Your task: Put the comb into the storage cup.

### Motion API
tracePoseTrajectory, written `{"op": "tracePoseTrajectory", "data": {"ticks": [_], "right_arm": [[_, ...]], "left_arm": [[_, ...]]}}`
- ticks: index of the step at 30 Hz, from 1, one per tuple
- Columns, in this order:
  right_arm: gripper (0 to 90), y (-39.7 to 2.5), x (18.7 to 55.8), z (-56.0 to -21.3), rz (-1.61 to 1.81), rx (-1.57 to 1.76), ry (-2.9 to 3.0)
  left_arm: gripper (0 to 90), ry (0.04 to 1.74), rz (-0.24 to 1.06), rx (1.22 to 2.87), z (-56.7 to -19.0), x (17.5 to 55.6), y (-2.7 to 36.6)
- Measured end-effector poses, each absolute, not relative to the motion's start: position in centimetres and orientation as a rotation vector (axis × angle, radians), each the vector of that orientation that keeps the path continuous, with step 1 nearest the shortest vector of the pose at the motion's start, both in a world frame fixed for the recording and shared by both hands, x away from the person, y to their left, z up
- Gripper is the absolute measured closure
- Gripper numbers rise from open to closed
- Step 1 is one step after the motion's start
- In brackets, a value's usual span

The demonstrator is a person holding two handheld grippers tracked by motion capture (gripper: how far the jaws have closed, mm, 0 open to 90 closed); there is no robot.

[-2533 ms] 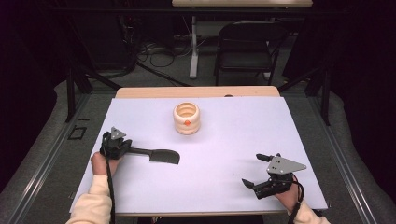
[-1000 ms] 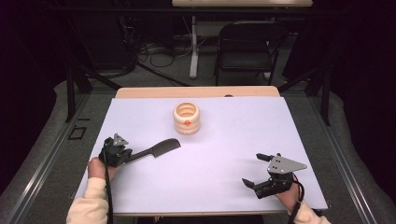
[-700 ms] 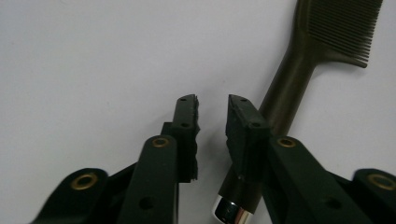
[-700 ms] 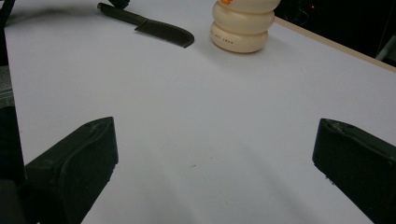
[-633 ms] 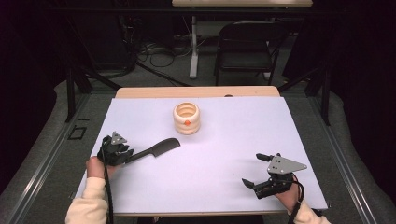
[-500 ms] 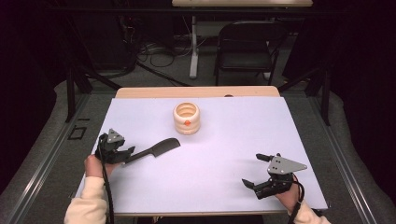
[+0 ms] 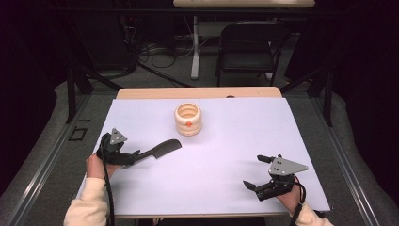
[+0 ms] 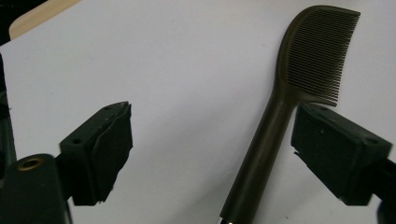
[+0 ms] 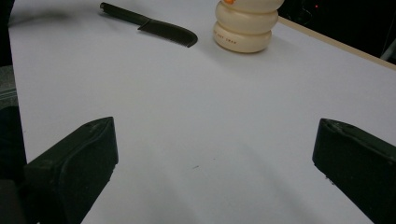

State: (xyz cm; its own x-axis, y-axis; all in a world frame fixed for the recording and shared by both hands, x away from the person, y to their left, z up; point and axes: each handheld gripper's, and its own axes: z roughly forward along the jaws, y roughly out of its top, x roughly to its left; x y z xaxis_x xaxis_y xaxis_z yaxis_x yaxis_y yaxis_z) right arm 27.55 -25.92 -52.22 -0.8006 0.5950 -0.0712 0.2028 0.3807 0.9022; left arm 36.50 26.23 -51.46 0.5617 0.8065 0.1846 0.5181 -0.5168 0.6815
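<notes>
A dark comb (image 7: 162, 148) lies slanted on the white table (image 7: 226, 141), its toothed head toward the cream ribbed holder (image 7: 188, 119) with an orange dot. My left gripper (image 7: 133, 155) is open at the comb's handle end. In the left gripper view the comb (image 8: 280, 116) lies between the wide-apart jaws of the left gripper (image 8: 212, 128), its handle close to the right-hand jaw and touching neither. My right gripper (image 7: 252, 172) rests open near the front right of the table. Ahead of the open right gripper (image 9: 210, 144) lie bare table, the comb (image 9: 154, 25) and the holder (image 9: 245, 28).
A wooden strip (image 7: 197, 92) edges the table's far side. Beyond it stand a dark folding chair (image 7: 249, 47) and cables on the floor. Black frame bars (image 7: 70, 89) flank the table.
The comb's head has swung from level toward the holder, with my left gripper at its handle. The left hand shifted slightly. The right gripper has stayed put.
</notes>
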Motion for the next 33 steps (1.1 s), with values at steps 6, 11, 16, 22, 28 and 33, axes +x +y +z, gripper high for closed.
{"op": "tracePoseTrajectory", "data": {"ticks": [6,11,16,22,28,33], "right_arm": [[0.0,-25.9,27.6,-52.3,1.399,0.694,2.264],[0.0,-25.9,27.6,-52.2,1.401,0.696,2.263],[0.0,-25.9,27.7,-52.3,1.401,0.713,2.269],[0.0,-25.8,27.6,-52.3,1.398,0.703,2.271],[0.0,-25.8,27.7,-52.3,1.396,0.7,2.274],[0.0,-25.8,27.7,-52.3,1.399,0.696,2.276]], "left_arm": [[1.1,1.038,0.665,2.247,-51.2,36.7,25.9],[0.0,0.999,0.662,2.279,-51.1,36.8,25.3],[0.0,0.951,0.672,2.314,-50.8,37.0,24.5],[0.1,0.873,0.622,2.358,-51.0,37.2,23.6],[0.5,0.836,0.57,2.456,-51.6,37.7,22.8],[8.2,0.818,0.516,2.524,-51.9,38.1,22.3]]}}
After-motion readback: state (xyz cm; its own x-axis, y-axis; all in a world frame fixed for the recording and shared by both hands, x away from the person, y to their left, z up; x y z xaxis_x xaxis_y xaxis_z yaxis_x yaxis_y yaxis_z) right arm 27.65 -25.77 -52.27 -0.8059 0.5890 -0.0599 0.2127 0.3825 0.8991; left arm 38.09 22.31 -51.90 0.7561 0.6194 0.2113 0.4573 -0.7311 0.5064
